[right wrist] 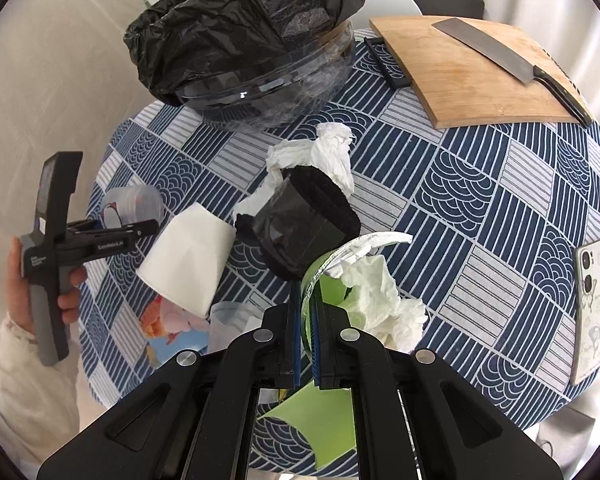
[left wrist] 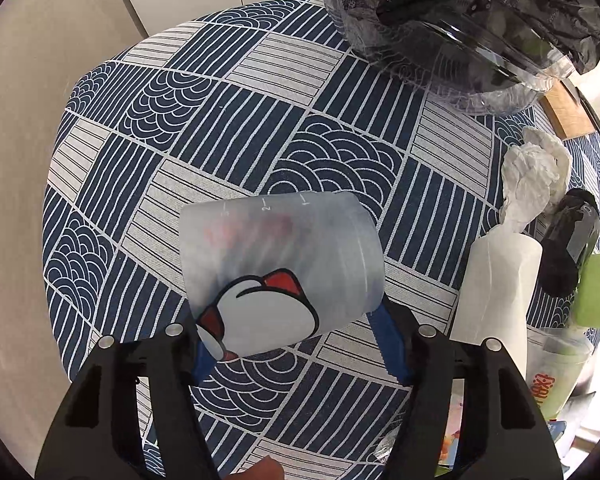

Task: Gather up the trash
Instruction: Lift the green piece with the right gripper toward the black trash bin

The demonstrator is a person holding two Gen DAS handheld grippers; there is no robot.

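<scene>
- Green cup point(right wrist: 328, 292), stuffed with tissue, sits near table centre; right gripper point(right wrist: 308, 344) pinches its rim, jaws clamped.
- Frosted cup point(left wrist: 280, 272) lies sideways at the left; left gripper point(left wrist: 296, 344) straddles it, jaws apart, contact unclear.
- Step: pickup. Next: carry to the far bag-lined bowl point(right wrist: 260, 72).
- Only the right view shows the knife point(right wrist: 512, 64).

Black angular grippers with blue-padded fingers point(left wrist: 390, 344), silver round screws, grey handle, cream knitted sleeve point(right wrist: 28, 392).

Frosted cup point(left wrist: 280, 272) carries scale marks "2" and "1".
</scene>
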